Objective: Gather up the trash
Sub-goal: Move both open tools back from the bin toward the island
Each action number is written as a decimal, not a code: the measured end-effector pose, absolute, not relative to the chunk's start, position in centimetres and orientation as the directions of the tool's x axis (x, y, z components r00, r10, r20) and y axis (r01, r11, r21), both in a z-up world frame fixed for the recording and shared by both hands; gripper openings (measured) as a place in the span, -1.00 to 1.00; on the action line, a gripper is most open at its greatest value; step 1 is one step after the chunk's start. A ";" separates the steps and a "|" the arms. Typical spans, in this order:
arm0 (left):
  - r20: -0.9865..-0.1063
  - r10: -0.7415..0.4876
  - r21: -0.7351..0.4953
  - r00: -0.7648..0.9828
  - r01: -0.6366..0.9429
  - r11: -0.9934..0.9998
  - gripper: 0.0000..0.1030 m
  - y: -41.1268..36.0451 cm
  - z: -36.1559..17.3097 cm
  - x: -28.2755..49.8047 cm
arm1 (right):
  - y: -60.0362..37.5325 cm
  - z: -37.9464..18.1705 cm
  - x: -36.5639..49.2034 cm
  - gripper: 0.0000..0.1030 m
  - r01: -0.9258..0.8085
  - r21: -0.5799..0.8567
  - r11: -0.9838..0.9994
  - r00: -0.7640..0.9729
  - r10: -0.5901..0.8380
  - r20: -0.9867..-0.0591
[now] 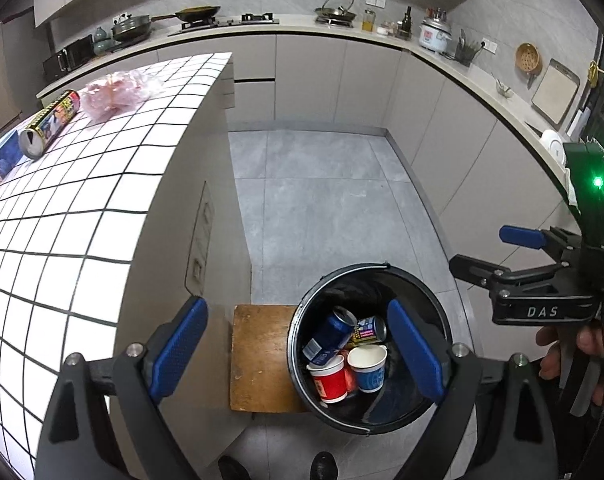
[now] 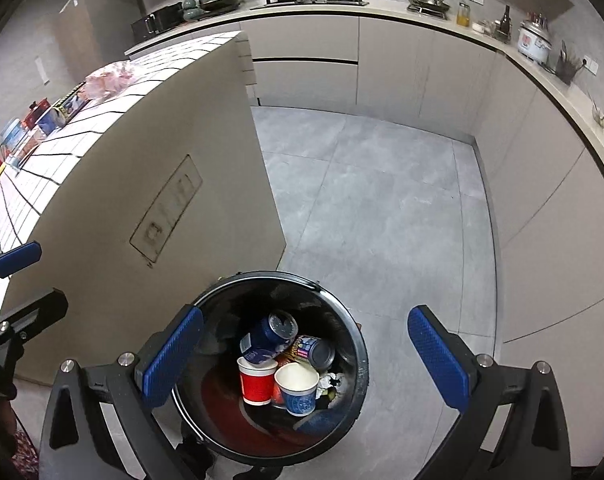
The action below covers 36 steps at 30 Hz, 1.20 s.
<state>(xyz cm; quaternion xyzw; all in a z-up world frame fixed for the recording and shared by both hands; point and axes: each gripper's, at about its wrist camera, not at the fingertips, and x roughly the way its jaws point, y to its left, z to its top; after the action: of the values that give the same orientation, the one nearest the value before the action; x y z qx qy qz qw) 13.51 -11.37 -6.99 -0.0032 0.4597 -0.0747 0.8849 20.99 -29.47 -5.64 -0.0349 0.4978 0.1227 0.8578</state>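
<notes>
With both my left gripper [image 1: 298,354] and right gripper [image 2: 305,360] released and empty, I judge the can [image 1: 50,123] on the bench [image 1: 82,208] light, slick and dentable, best pinched across its middle.

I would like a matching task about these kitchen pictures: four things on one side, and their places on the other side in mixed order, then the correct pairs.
Things:
1. red paper cup
2. pink plastic bag
3. frying pan
4. wooden board

Places:
A. on the stove
B. on the floor beside the bin
C. inside the black bin
D. on the white tiled counter

Pairs: 1-C, 2-D, 3-A, 4-B
</notes>
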 end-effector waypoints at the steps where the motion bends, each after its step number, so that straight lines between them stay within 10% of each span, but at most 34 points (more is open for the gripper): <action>1: -0.813 -0.134 -0.074 0.566 0.128 0.989 0.80 -11.3 -7.0 13.4 | -29.3 -5.6 20.9 1.00 -0.249 0.059 0.967 0.476 0.175 -0.862; 20: -0.750 -0.089 -0.047 0.655 0.082 0.996 0.80 -7.8 -1.9 12.4 | -24.9 -1.1 21.6 1.00 -0.333 0.067 0.941 0.537 0.247 -0.806; 36: -0.716 0.054 -0.062 0.696 -0.140 0.988 0.80 9.9 -1.3 14.0 | -9.9 2.8 26.1 1.00 -0.427 0.055 0.903 0.568 0.315 -0.761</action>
<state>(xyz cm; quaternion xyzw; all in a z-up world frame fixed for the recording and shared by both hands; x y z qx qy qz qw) 13.98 9.94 -1.31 -0.0556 0.3861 0.0525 0.9193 26.06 -9.86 2.81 -0.0677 0.4146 0.2100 0.8828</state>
